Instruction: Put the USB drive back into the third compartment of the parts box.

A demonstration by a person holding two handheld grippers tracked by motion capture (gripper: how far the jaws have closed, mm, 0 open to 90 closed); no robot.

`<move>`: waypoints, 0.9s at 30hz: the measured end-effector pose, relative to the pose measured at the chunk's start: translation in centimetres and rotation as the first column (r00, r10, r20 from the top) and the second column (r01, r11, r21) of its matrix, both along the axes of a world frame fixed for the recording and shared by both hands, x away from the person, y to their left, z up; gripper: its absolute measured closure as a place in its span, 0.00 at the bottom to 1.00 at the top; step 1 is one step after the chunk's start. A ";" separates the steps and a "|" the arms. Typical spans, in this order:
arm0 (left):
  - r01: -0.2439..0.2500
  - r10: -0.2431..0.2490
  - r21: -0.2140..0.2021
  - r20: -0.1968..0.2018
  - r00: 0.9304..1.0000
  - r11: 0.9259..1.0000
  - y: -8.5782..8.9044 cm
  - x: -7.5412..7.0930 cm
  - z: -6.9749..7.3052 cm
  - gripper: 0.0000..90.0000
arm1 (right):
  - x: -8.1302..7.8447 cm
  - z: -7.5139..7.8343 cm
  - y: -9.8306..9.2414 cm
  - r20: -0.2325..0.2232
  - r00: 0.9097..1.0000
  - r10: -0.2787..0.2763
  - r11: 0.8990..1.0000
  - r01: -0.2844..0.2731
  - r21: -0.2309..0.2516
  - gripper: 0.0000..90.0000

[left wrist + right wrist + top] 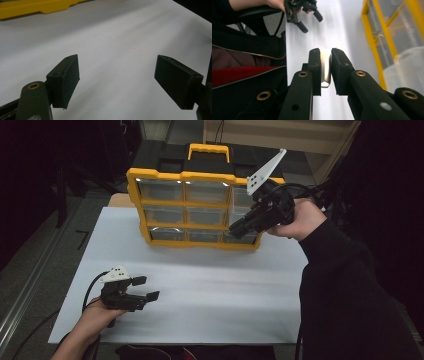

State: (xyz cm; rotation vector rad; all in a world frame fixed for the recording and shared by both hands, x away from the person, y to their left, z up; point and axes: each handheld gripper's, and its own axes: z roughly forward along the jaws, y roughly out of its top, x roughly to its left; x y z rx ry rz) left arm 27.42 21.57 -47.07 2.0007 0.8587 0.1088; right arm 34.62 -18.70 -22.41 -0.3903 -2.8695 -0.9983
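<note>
In the high view, a yellow-framed organizer [200,207] of clear drawers stands upright at the far side of the white table [200,290], its front turned toward the person; three rows of three drawers can be counted, nine in all, under one yellow carrying handle [209,151]. The right gripper [237,229] is raised in front of the organizer's right column, its tips at the lowest drawer there, so the cabinet lies just beyond and to the left of the jaws; whether they touch the drawer front cannot be told from here. The left gripper [146,288] sits low near the table's front-left edge, well apart from the organizer, so the right hand is far the nearer of the two. In the left gripper view, its two black pads [66,80] stand wide apart with nothing between them, over bare table, and a strip of the organizer's yellow frame [37,7] crosses the top left corner. In the right gripper view, the right gripper [326,72] has its jaws drawn close together, clamped on one small metal piece [325,68], thin and pale, whose long axis runs along the jaws; what kind of part it is cannot be told. The organizer [384,42] lies to the right of these jaws, its clear drawers near, and the left gripper [308,17] shows farther off at the top. Judging by this, the coming move turns on swinging the held piece toward a drawer on that side.
</note>
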 end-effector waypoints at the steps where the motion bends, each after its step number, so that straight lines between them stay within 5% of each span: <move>1: 0.001 -0.001 -0.002 -0.001 1.000 1.000 0.0 0.0 0.0 0.23 | 0.1 0.4 -0.3 -0.002 1.000 -0.011 1.000 0.011 0.005 0.85; 18: 0.005 -0.005 -0.005 -0.002 1.000 1.000 0.1 -0.1 0.1 0.23 | 3.5 3.4 -4.0 0.009 0.990 -0.143 0.990 0.143 0.020 0.85; 27: 0.002 -0.002 -0.004 -0.002 1.000 1.000 0.1 -0.1 0.0 0.23 | 5.6 2.6 -4.5 0.017 0.965 -0.263 0.965 0.264 -0.011 0.85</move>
